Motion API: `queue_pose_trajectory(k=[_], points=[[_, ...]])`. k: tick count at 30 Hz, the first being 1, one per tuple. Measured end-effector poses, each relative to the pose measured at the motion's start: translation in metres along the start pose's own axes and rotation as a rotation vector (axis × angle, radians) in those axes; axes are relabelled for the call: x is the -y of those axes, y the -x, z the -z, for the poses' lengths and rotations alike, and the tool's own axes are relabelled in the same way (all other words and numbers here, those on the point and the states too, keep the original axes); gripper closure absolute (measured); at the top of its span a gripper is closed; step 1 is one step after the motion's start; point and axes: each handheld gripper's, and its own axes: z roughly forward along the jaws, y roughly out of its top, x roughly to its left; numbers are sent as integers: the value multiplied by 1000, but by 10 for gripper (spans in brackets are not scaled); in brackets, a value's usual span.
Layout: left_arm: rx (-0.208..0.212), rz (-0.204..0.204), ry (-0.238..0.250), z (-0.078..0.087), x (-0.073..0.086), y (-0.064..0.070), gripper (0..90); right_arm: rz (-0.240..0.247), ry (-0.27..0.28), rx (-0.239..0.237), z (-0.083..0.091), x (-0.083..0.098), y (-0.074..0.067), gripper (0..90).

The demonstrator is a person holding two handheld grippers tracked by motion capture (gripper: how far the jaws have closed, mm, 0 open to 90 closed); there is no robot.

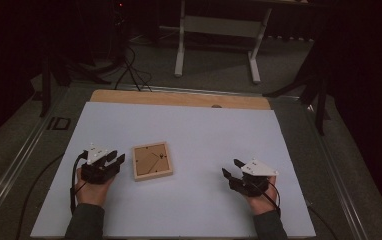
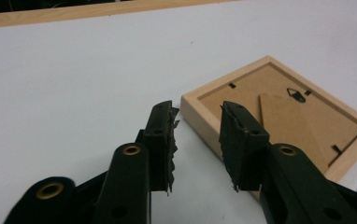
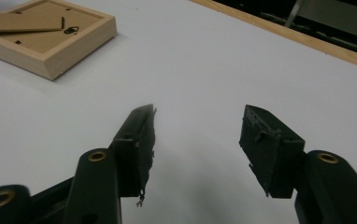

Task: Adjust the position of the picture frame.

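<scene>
A square wooden picture frame [image 1: 152,160] lies face down on the white sheet, its brown backing board and small hanger up. It also shows in the left gripper view [image 2: 279,109] and far off in the right gripper view [image 3: 46,32]. My left gripper [image 1: 118,158] sits just left of the frame, jaws apart with nothing between them [image 2: 197,126]; its right jaw overlaps the frame's near corner in that view. My right gripper [image 1: 231,168] rests over bare sheet at the right, jaws wide apart and empty [image 3: 197,116].
The white sheet [image 1: 204,135] covers a wooden table whose far edge [image 1: 179,98] shows beyond it. A white table stand [image 1: 219,30] and cables stand on the floor behind. Dark stand legs flank the table.
</scene>
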Motion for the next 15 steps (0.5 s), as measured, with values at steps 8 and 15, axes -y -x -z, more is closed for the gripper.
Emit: queue_pose_trajectory(k=[8, 15], points=[[11, 22, -17, -14, 0, 0, 665, 8, 17, -8, -2, -4, -4, 447], [37, 1, -60, -29, -2, 8, 644, 23, 41, -12, -2, -9, -10, 448]])
